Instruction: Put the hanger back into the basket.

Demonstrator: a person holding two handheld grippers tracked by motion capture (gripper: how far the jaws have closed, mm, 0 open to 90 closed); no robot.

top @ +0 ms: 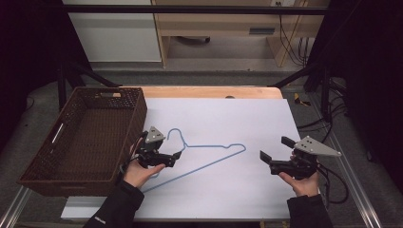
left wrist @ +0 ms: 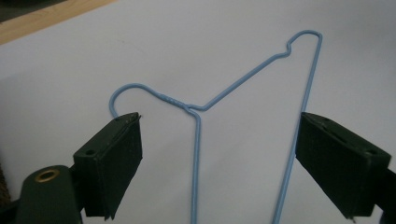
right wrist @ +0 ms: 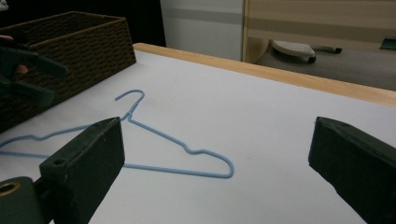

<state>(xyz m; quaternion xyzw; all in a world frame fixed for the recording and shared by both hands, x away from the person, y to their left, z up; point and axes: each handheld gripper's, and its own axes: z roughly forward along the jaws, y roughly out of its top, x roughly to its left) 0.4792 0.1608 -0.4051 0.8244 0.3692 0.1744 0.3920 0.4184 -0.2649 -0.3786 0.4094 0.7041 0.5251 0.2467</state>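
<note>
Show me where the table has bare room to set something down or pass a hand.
Free: the white sheet beyond the blue hanger, the stretch between the hanger's right end and the right gripper, and the empty wicker basket. Crowded: by the hook, where the left gripper straddles the wire beside the basket.

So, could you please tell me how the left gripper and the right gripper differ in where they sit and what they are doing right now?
The left gripper sits over the blue wire hanger, close to the brown wicker basket; the right gripper is held apart from the hanger, over bare white table. The left gripper's jaws straddle two of the hanger's wires near the neck; nothing lies between the right gripper's jaws. Both are open and gripping nothing.
</note>
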